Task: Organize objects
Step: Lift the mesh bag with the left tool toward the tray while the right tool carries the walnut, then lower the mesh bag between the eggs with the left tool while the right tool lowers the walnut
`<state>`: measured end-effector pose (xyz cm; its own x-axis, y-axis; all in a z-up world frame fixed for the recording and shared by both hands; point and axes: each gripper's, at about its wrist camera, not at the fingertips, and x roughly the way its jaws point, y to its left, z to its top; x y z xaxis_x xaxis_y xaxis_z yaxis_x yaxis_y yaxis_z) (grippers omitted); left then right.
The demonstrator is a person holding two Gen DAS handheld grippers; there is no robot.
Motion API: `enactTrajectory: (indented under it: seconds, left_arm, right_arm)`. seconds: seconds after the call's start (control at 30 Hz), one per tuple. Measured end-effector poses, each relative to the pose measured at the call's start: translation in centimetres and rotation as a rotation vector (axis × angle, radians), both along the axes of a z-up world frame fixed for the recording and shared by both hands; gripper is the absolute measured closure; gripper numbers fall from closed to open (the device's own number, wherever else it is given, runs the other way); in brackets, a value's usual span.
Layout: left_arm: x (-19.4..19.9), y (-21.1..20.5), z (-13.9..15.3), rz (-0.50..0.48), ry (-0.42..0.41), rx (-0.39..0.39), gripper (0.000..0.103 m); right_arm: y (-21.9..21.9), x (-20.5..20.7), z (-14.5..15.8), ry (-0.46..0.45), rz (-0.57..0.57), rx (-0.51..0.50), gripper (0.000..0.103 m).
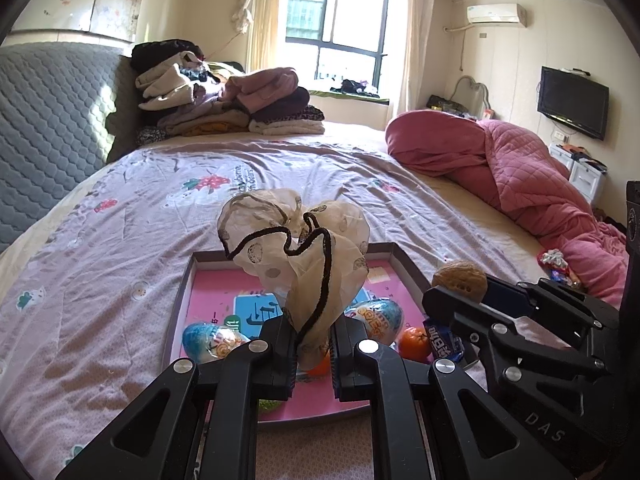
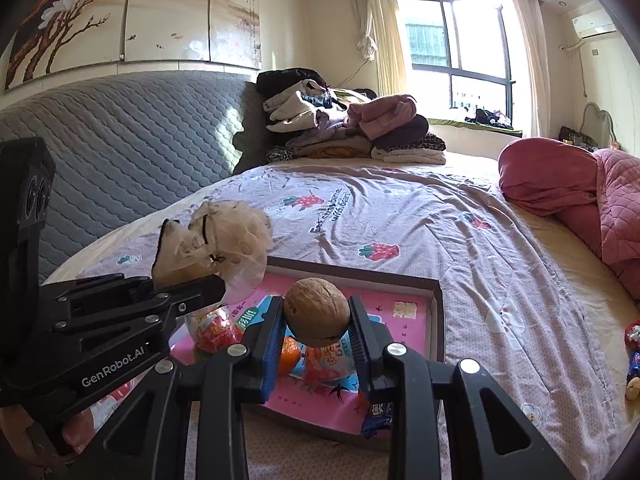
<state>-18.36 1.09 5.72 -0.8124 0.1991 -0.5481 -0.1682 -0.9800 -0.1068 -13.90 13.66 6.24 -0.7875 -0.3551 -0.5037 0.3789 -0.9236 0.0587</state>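
Observation:
My left gripper [image 1: 313, 344] is shut on a sheer cream scrunchie with a black edge [image 1: 294, 248] and holds it above a pink-lined shallow box [image 1: 182, 288] on the bed. The scrunchie also shows in the right wrist view [image 2: 224, 240]. My right gripper [image 2: 316, 320] is shut on a walnut [image 2: 317, 312] above the same box [image 2: 436, 312]; the walnut also shows in the left wrist view [image 1: 460, 278]. Inside the box lie foil-wrapped eggs [image 1: 376, 318], a small orange [image 1: 415, 342] and a blue candy wrapper [image 1: 444, 344].
The box sits on a lilac printed sheet [image 1: 120, 264]. A pink quilt [image 1: 520, 172] is bunched at the right. Folded clothes [image 1: 224, 100] are stacked at the far end. Loose wrapped sweets [image 2: 634, 344] lie on the sheet to the right. A grey padded headboard [image 2: 120, 140] stands at the left.

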Motion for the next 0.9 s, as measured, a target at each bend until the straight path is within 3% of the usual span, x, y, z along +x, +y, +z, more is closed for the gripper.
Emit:
enactTrajectory:
  seconds: [0.47, 0.9]
  left_arm:
    - [-1.8, 0.2, -4.4, -0.017, -0.079, -0.025, 0.091]
    - [-2.5, 0.1, -6.6, -0.029, -0.124, -0.026, 0.091]
  right_arm:
    - [-1.4, -1.1, -5.4, -0.117, 0.022, 0.106, 0.072]
    - [-1.8, -1.4, -7.7, -0.171, 0.035, 0.127, 0.072]
